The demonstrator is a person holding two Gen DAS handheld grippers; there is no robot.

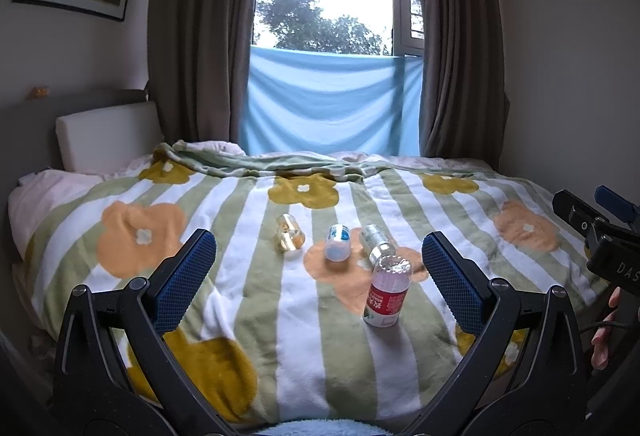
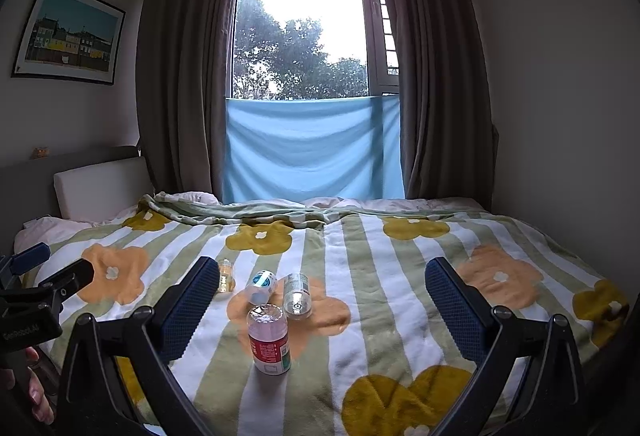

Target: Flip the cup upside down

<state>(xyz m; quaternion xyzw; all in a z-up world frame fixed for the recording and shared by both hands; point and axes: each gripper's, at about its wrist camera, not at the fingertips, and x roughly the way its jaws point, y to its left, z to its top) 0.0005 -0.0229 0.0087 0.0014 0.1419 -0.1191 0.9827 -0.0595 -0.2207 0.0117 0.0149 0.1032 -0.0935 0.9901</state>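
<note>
Several small containers sit mid-bed on the flowered blanket (image 1: 256, 316). A white cup with a blue label (image 1: 338, 242) (image 2: 262, 286) lies tipped on its side. To its left lies a clear yellowish jar (image 1: 290, 234) (image 2: 226, 276), to its right a clear jar with a silvery label (image 1: 376, 242) (image 2: 297, 294). Nearest to me a red-labelled clear plastic bottle piece (image 1: 388, 292) (image 2: 269, 340) stands on end. My left gripper (image 1: 319, 242) is open and empty, short of the containers. My right gripper (image 2: 322, 268) is also open and empty, to their right.
The bed fills the room up to a window with brown curtains (image 1: 196, 36) and a blue cloth (image 1: 332, 104). A white headboard cushion (image 1: 108, 136) is at far left. A hand (image 1: 604, 340) holds the right gripper's body at the left wrist view's edge.
</note>
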